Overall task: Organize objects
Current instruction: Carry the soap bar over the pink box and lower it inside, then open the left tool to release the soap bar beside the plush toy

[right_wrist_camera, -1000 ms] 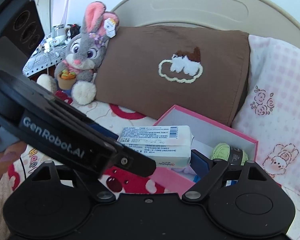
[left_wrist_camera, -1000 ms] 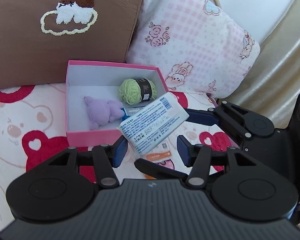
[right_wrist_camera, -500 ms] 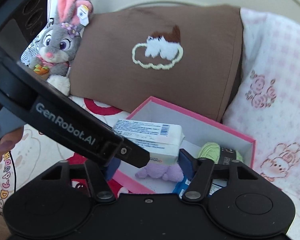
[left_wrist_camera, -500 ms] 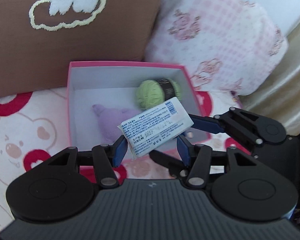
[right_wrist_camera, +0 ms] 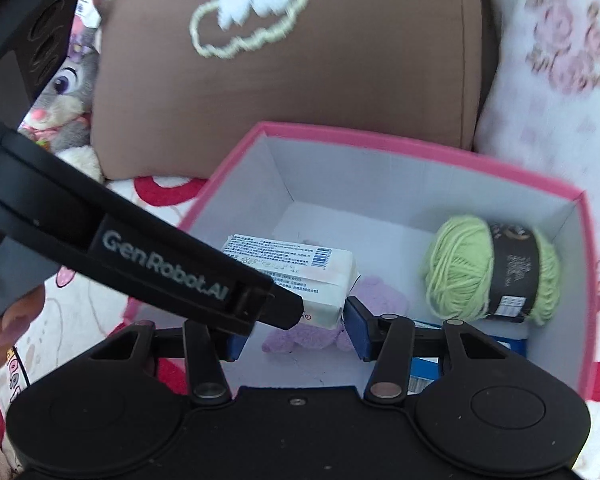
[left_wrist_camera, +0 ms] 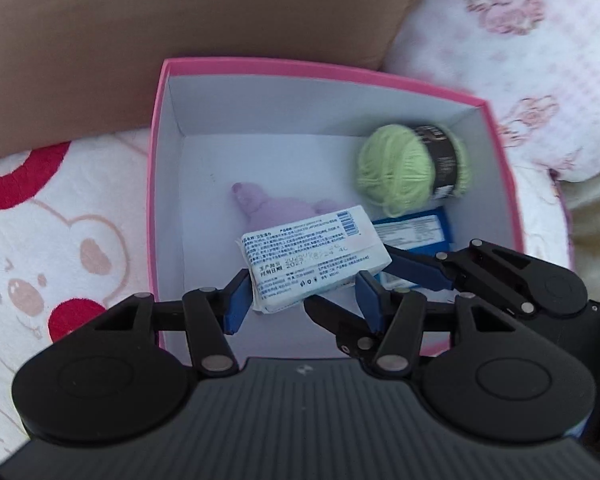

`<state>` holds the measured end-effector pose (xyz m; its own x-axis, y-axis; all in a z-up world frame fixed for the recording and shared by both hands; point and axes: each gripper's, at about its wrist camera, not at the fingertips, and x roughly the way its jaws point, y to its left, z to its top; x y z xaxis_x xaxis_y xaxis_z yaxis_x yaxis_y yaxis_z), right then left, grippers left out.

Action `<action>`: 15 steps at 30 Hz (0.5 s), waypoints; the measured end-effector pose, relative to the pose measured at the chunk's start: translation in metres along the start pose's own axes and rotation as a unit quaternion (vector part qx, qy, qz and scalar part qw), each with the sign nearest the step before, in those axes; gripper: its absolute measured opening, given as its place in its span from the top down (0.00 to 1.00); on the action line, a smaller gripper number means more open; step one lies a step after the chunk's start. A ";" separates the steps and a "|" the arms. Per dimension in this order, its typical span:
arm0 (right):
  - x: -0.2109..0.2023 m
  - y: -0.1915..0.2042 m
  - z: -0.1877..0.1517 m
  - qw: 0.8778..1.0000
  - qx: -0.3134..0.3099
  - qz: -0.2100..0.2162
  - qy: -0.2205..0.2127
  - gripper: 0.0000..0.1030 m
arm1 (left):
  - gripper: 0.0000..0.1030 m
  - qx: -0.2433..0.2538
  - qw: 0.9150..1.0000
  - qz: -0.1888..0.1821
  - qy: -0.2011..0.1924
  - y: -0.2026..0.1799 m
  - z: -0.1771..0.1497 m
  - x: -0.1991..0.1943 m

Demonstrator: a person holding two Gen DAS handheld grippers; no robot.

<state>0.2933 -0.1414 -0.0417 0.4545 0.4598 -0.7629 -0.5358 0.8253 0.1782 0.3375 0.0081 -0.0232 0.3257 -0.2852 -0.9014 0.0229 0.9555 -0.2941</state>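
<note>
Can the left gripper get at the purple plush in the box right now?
Probably not. The left gripper and the right gripper both clamp the white packet, which hangs right over the purple plush in the pink box. It would have to let go first.

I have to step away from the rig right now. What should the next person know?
Left gripper: touching the white wipes pack, grip unclear.
Right gripper: shut on the pack's ends.
Pack hangs over the pink box, not yet set down.
Already in the box: green yarn ball, purple plush, blue packet.
Left to do: lower the pack, release.
</note>
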 end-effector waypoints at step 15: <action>0.032 -0.004 -0.004 0.999 -0.023 -0.003 0.030 0.47 | 0.52 0.043 0.997 0.065 0.029 -0.010 0.007 0.027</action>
<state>0.3076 -0.1315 -0.0696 0.4150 0.4339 -0.7997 -0.5657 0.8114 0.1467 0.3527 -0.0083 -0.0426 0.2757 -0.1594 -0.9479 0.0658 0.9870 -0.1469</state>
